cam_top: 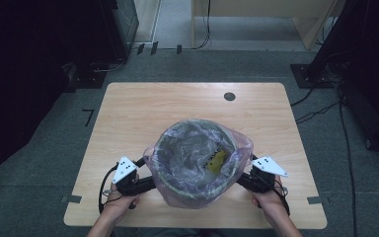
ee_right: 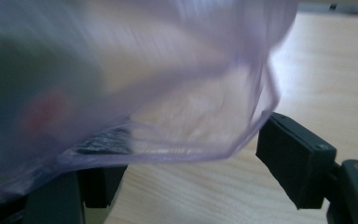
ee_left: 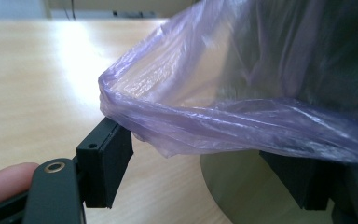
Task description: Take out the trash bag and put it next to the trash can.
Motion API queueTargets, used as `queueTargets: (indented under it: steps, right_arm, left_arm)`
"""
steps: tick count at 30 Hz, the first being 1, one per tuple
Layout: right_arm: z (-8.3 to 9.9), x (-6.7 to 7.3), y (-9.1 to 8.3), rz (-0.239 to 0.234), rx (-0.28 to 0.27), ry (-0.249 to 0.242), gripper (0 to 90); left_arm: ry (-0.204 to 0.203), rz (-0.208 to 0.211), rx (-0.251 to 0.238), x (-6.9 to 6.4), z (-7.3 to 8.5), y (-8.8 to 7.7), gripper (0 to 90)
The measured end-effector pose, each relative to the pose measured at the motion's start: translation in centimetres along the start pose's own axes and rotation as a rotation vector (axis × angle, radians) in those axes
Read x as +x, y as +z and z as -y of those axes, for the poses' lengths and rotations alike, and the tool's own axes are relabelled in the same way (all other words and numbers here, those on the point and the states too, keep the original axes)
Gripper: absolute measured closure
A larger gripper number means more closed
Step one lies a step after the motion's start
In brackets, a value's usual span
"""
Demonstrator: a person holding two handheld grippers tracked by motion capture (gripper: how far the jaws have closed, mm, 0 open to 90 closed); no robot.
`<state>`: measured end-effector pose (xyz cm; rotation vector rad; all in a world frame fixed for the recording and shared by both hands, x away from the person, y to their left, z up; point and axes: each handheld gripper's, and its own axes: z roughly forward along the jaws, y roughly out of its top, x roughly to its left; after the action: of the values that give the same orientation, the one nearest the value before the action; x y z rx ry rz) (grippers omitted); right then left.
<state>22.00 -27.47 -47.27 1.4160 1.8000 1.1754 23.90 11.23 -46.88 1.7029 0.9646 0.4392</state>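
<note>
A: Where is the bin now?

B: The round bin (cam_top: 196,165) stands on the near half of the wooden table (cam_top: 143,106), between the two grippers. A thin purple plastic bag (cam_top: 237,140) lines it, and the edge of the bag is folded over the rim and hangs outside. Something yellow (cam_top: 216,160) lies inside, at the right part.

A: And the left gripper?

B: The left gripper (cam_top: 137,174) is at the left side of the bin, held by the left hand (cam_top: 118,202). In the left gripper view its jaws are spread, and the hem of the bag (ee_left: 242,123) lies over them, not pinched.

A: The right one?

B: The right gripper (cam_top: 250,174) is at the right side, in the right hand (cam_top: 271,205). Its jaws are also spread, and the bag edge (ee_right: 177,116) hangs above them, blurred
</note>
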Motion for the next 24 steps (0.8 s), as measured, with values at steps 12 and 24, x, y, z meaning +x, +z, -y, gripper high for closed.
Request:
queueTargets:
  steps: [12,24]
  right_arm:
    - [-3.4,0.6,-3.7,0.046,-0.090,-0.015,26.5]
    - [-6.7,1.0,-5.7,0.035,-0.175,-0.041,26.4]
  left_arm:
    - [-0.039,-0.032,-0.154,-0.1,-4.0,-3.9,24.6]
    - [-0.025,-0.002,-0.195,-1.2,-6.9,-4.4,24.3]
